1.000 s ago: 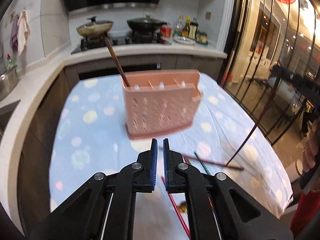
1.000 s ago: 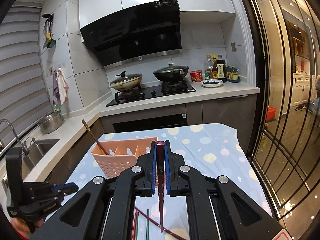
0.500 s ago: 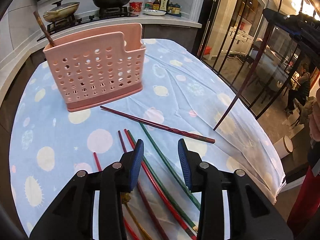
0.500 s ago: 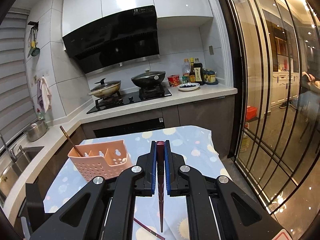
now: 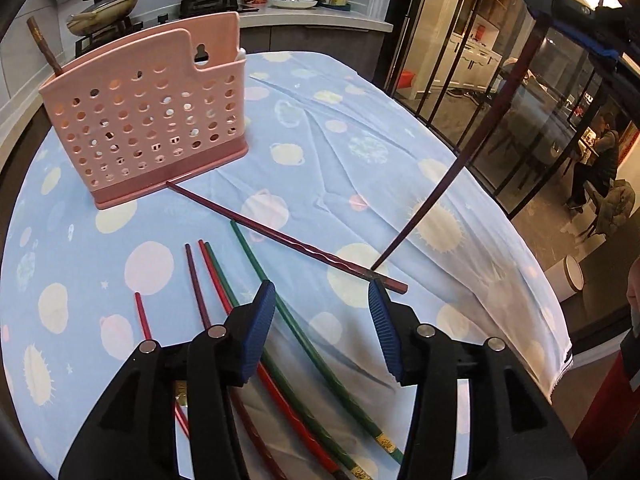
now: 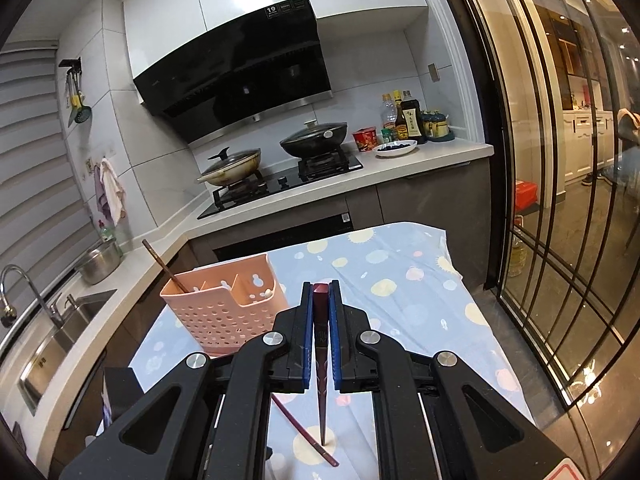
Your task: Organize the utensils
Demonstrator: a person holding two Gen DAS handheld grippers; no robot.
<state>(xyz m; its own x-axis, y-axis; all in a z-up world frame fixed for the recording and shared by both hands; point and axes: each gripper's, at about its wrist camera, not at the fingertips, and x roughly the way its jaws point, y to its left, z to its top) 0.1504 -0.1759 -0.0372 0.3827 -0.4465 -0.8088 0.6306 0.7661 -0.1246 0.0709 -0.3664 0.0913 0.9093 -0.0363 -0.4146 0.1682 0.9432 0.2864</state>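
A: Pink holder [image 5: 148, 120] stands at the far left of the spotted tablecloth [image 5: 360, 128]; loose chopsticks [image 5: 288, 332] lie fanned near the left gripper [image 5: 322, 296].

B: Its jaws are opening, nothing pinched. Right gripper [image 6: 321, 300] clamps a maroon chopstick [image 6: 321, 344], tip down.

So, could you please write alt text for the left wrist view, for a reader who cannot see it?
The left gripper, jaws opening with nothing between the pads, hovers over loose chopsticks on a blue spotted tablecloth. Behind them a pink holder stands with one chopstick in it. At right, the right gripper holds a dark chopstick, tip down.
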